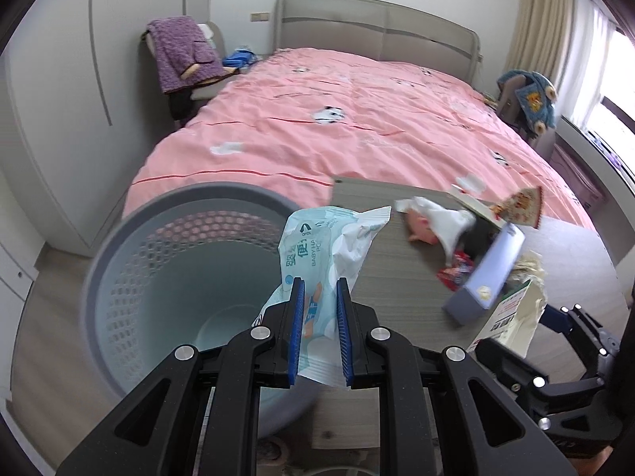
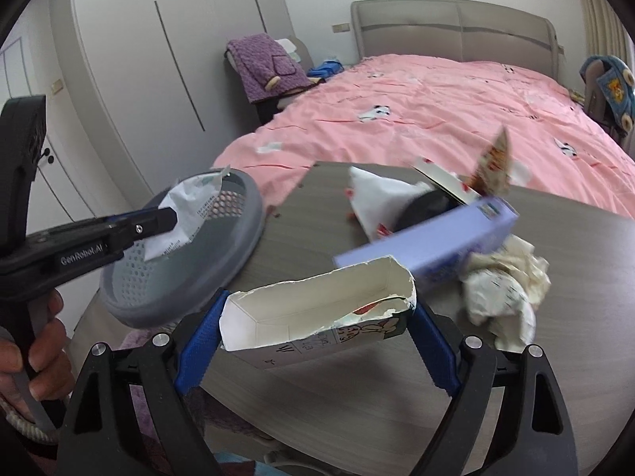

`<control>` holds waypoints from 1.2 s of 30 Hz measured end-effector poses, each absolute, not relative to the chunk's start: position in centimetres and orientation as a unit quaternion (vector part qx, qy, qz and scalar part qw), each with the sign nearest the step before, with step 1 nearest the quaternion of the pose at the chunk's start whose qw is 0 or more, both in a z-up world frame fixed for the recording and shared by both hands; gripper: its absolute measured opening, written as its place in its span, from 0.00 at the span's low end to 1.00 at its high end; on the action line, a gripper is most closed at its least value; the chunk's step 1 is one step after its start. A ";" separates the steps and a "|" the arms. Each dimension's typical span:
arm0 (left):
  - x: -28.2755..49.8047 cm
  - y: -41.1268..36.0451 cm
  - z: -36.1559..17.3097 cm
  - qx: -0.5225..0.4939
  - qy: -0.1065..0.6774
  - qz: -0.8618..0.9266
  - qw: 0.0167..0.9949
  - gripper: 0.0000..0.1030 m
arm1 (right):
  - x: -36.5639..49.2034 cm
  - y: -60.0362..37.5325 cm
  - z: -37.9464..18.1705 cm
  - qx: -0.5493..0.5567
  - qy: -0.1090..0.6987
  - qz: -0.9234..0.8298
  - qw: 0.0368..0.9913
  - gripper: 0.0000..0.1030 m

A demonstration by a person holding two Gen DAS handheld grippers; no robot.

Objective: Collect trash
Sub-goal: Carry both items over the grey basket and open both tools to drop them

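My left gripper (image 1: 320,289) is shut on a light blue baby-wipes packet (image 1: 329,246) and holds it over the rim of the grey perforated trash basket (image 1: 131,246). In the right wrist view the left gripper (image 2: 168,218) and packet (image 2: 186,214) hang above the basket (image 2: 234,246). My right gripper (image 2: 313,317) is shut on a torn white carton (image 2: 317,313) just above the table; the carton also shows in the left wrist view (image 1: 512,317). A purple box (image 2: 428,242), crumpled paper (image 2: 504,289) and white wrappers (image 2: 377,198) lie on the grey table (image 2: 357,396).
A bed with a pink cover (image 1: 357,119) lies behind the table. A chair with a purple garment (image 1: 186,55) stands at its left, a chair with a blue garment (image 1: 532,95) at its right. White wardrobes (image 1: 59,99) line the left wall.
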State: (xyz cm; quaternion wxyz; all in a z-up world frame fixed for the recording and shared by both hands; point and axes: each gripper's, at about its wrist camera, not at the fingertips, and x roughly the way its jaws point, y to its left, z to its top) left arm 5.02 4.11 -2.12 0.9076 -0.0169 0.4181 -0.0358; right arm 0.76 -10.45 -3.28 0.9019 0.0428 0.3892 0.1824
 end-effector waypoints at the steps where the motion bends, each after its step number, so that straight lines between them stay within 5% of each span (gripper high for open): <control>1: 5.0 4.8 -2.2 -0.018 0.418 -0.030 0.908 0.15 | 1.2 -9.5 -3.1 0.042 0.388 0.189 0.901 0.82; 27: 7.3 17.4 -6.0 -0.072 0.444 0.060 0.891 0.16 | 7.6 3.9 -4.1 -0.016 0.413 0.278 0.867 0.85; 29: 7.2 17.5 -5.9 -0.072 0.442 0.063 0.892 0.19 | 7.6 3.9 -3.7 -0.018 0.404 0.275 0.872 0.95; 31: 7.0 17.6 -5.9 -0.072 0.441 0.066 0.892 0.35 | 7.6 4.0 -3.4 -0.020 0.399 0.272 0.875 0.94; 36: 6.8 18.1 -5.7 -0.070 0.436 0.080 0.894 0.43 | 7.5 3.6 -3.4 -0.013 0.401 0.267 0.876 0.94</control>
